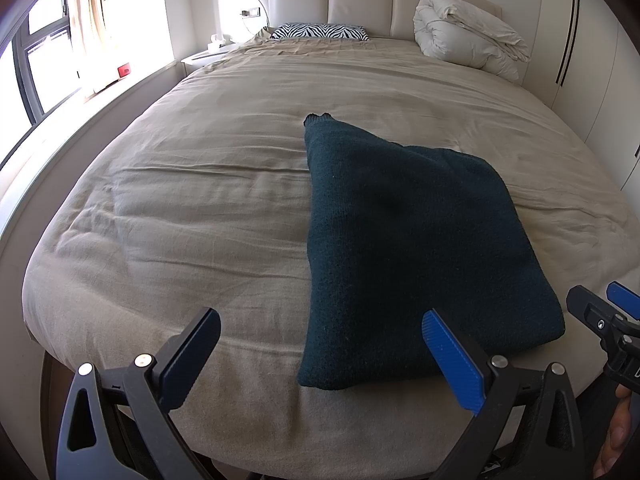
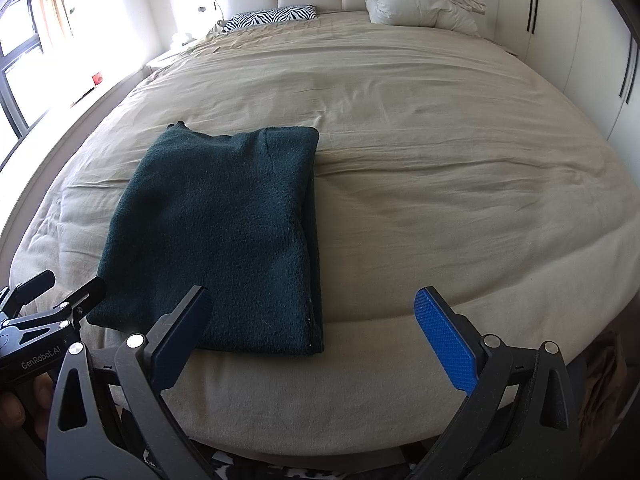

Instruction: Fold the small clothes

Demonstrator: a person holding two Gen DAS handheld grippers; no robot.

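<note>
The dark green sweater (image 1: 408,248) lies folded on the bed (image 1: 200,184), apparently in half. I keep the left gripper (image 1: 324,352) and right gripper (image 2: 316,328) spread wide and empty, just short of its near edge.

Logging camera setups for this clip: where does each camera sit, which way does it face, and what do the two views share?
Left wrist view: sits on the left gripper at the foot of the bed, facing the headboard; own open fingers show, plus the right gripper and a hand at right.
Right wrist view: sits on the right gripper, same direction; own open fingers, with the left gripper and fingers at left.
Shared: the folded dark green sweater, zebra pillow, rolled white duvet.
</note>
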